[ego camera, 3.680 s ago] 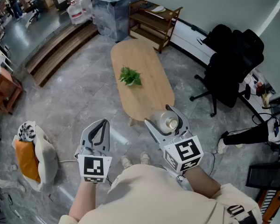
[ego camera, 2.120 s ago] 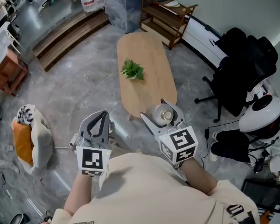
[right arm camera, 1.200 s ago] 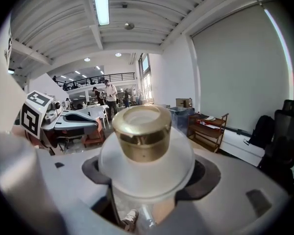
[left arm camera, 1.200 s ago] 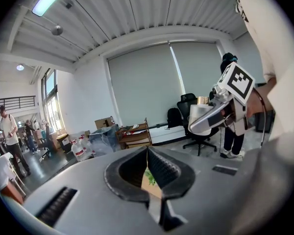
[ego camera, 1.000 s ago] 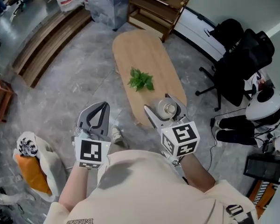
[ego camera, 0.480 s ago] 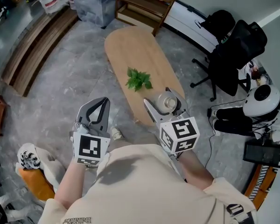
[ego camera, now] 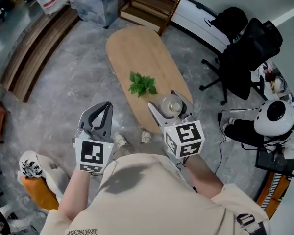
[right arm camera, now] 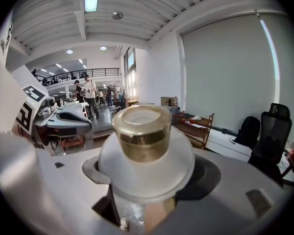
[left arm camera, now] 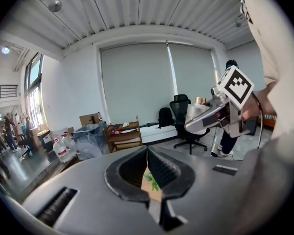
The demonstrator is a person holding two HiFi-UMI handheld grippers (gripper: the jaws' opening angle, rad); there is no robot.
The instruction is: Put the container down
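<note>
Right gripper view shows container [right arm camera: 146, 151] gripped between right claw [right arm camera: 144, 182] jaws.

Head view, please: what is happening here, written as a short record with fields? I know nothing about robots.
Place: indoor room with an oval wooden table
On table: small green plant
Right gripper: jaws shut on a white-lidded container
Left gripper: jaws shut, nothing between them
Container position: over the table's near end, held in the jaws
Task state: not yet set down
</note>
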